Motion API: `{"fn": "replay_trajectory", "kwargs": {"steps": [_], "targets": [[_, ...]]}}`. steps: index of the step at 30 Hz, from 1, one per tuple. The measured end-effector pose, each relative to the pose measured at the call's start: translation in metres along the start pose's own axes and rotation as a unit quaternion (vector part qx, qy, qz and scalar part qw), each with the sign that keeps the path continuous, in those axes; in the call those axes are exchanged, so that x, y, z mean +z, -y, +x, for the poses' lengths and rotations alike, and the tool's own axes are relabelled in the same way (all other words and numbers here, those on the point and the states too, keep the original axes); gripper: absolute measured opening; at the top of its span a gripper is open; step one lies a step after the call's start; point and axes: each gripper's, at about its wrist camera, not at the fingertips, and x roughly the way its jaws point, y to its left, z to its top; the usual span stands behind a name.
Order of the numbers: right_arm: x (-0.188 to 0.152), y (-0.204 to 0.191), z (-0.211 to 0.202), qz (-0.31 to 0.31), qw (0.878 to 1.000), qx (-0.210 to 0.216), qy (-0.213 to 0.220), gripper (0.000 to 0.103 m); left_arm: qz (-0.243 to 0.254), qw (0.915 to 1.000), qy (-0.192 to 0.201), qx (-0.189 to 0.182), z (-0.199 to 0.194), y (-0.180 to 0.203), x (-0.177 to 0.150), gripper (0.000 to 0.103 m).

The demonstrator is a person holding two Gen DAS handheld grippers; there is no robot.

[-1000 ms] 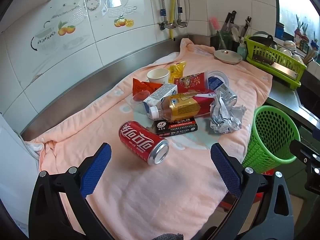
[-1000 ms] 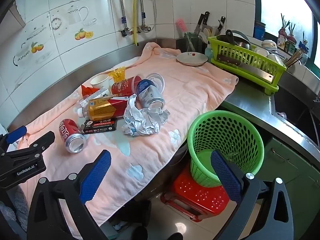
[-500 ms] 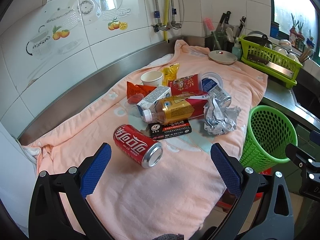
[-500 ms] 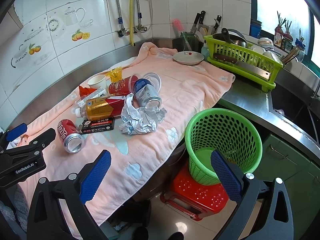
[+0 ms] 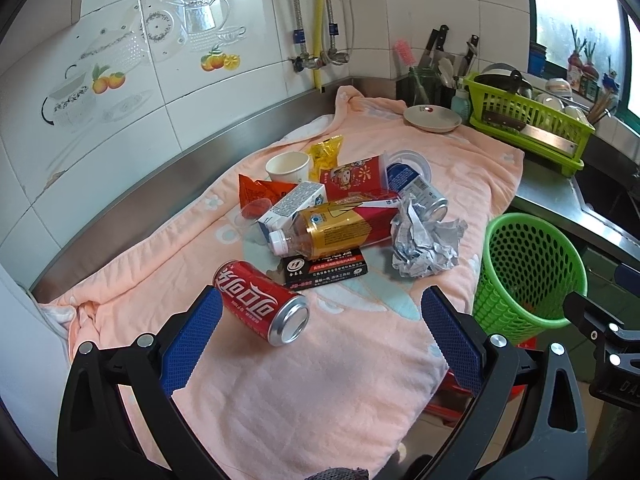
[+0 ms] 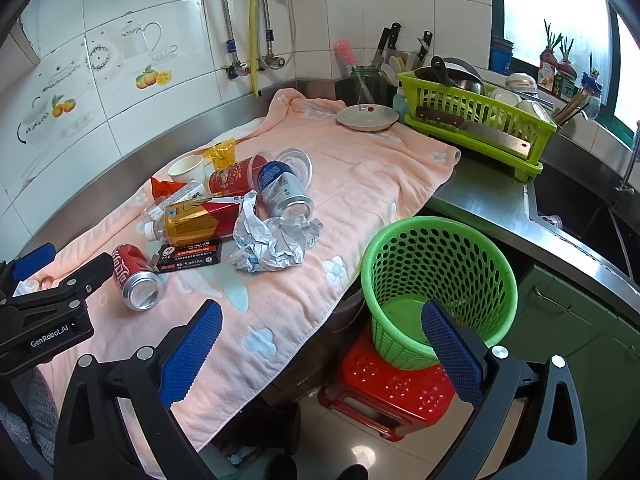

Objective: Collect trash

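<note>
Red aluminium drink can (image 5: 261, 307) noted on side, just beyond left gripper (image 5: 318, 344), long axis oblique. Left gripper nearer; both grippers found wide, empty.

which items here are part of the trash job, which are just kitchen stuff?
Job:
red can
tea bottle
crumpled paper
black box
silver can
paper cup
green basket

Lying about:
plate
dish rack
knives
red stool
</note>
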Motion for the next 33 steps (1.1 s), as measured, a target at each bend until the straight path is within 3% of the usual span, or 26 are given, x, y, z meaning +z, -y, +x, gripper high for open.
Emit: {"fn": "replay_trajectory", "kwargs": {"steps": [33], "targets": [[0.003, -0.006, 0.011, 0.003, 1.000, 0.005, -0.007, 0.097, 0.002, 1.0000, -0.001, -0.003, 0.006, 0.003, 0.005, 0.098]]}}
